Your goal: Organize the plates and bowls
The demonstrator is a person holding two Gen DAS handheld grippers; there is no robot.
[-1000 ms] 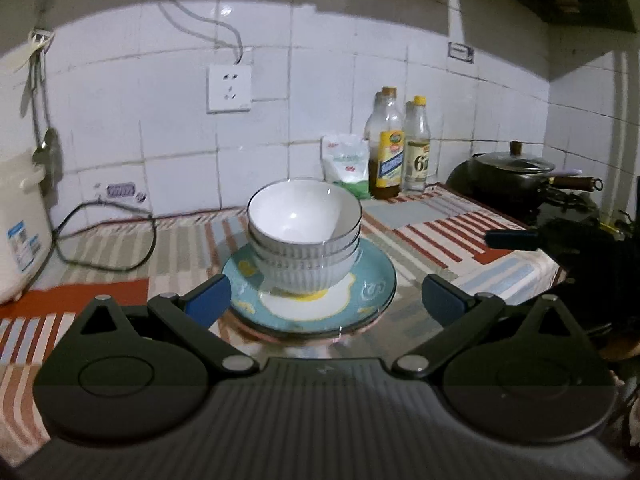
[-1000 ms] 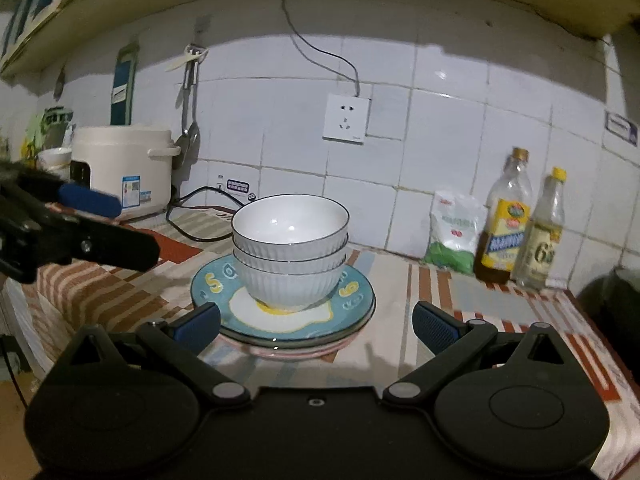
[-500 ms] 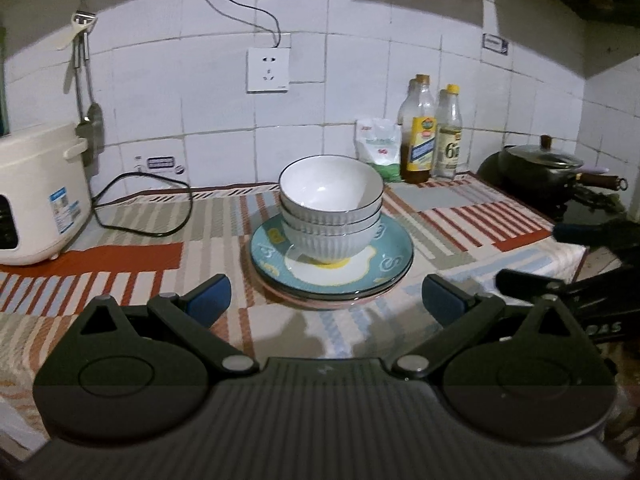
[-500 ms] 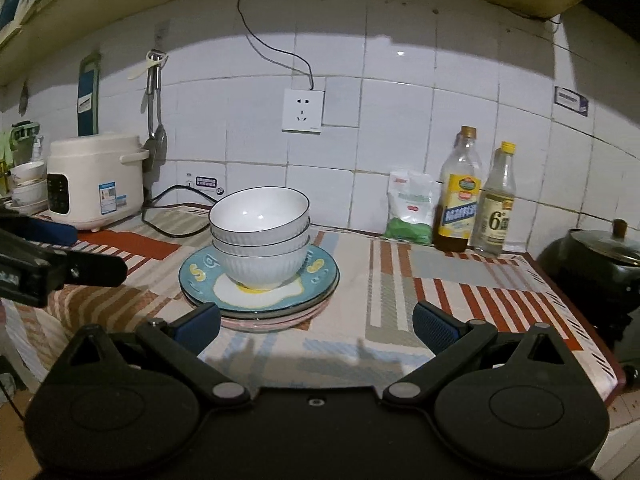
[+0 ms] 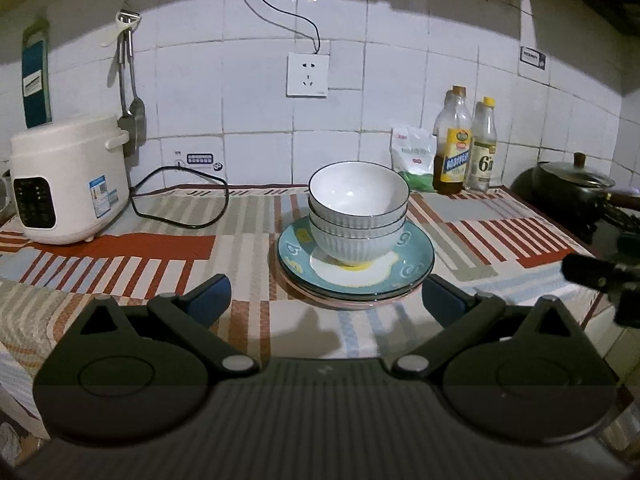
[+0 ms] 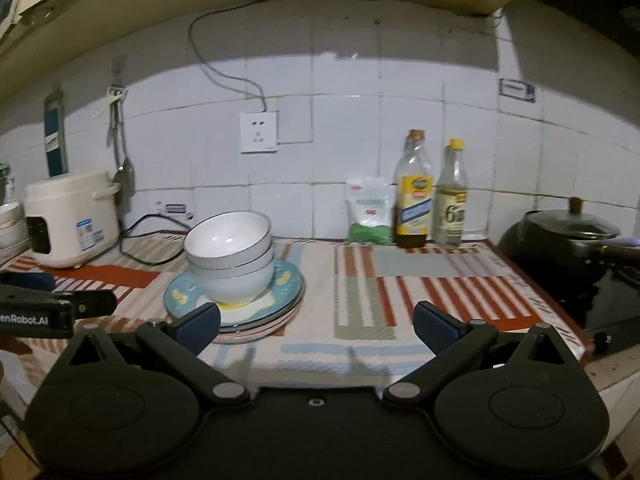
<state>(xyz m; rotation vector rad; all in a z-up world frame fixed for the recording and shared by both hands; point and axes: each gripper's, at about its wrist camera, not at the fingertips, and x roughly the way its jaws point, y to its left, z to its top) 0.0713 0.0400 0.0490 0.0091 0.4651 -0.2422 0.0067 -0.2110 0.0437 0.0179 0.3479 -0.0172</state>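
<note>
From the left wrist view, the left gripper (image 5: 326,294) is spread wide with nothing between its blue-padded fingers (image 5: 210,294), hovering short of the crockery. Three nested white ribbed bowls with dark rims (image 5: 358,216) stand upright on a teal plate with a fried-egg pattern (image 5: 416,258), which tops a stack with a pink plate (image 5: 360,303) at the bottom. The stack sits mid-way across the bench covered in a striped red, grey and cream cloth (image 5: 160,248). A white rice cooker (image 5: 68,178) stands far left, two glass oil bottles (image 5: 466,148) by the tiled wall.

From the right wrist view, the right gripper (image 6: 316,324) is likewise open and empty. Its left finger overlaps the plate stack's near edge in the frame; whether they touch cannot be told. The bowls (image 6: 230,254) lie left of centre, with a black lidded pot (image 6: 560,240) at the right.
</note>
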